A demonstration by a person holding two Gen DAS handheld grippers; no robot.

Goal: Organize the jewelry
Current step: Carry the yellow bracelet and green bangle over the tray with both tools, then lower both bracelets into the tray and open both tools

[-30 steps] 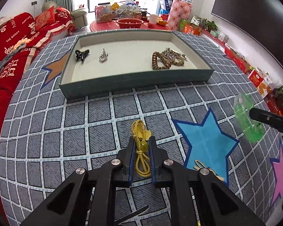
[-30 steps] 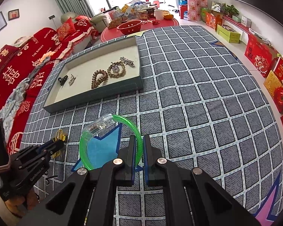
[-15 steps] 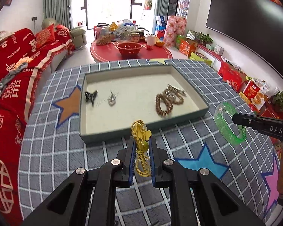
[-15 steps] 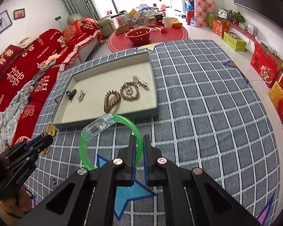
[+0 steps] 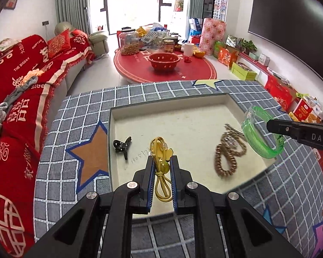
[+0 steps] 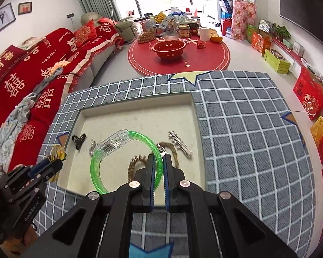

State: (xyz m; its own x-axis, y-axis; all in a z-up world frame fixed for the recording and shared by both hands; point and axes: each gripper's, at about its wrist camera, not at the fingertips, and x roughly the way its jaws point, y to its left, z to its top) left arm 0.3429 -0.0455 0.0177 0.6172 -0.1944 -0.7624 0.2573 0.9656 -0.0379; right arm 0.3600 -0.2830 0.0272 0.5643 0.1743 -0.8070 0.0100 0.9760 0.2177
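1. Tray [image 5: 232,102], shallow with a cream floor, sits on the grey checked tablecloth [image 6: 247,118]. Already inside: black claw clip [image 5: 122,145], small silver piece [image 6: 92,147], brown beaded bracelets [image 5: 227,157], silver barrette [image 6: 180,143].
2. Two items are in transit, so the task looks well along but not finished; both await set-down.
3. Left gripper [image 5: 161,162]: jaws nearly closed, clamping a yellow corded pendant [image 5: 160,150]. Its cord loop hangs back between the pads; the upper part sticks out past the tips. In the left wrist view it appears over the tray's near-middle, between claw clip and bracelets.
4. Right gripper [image 6: 159,163]: jaws fully pinched on the rim of a green translucent bangle [image 6: 127,154] with a clear clasp section. The ring juts left of the fingers, seemingly above the tray floor, overlapping the bracelets in the view.
5. Height of either item above the tray floor cannot be judged.
6. Judgement: remaining work is lowering and releasing each piece onto bare floor space, away from the bracelet pile.
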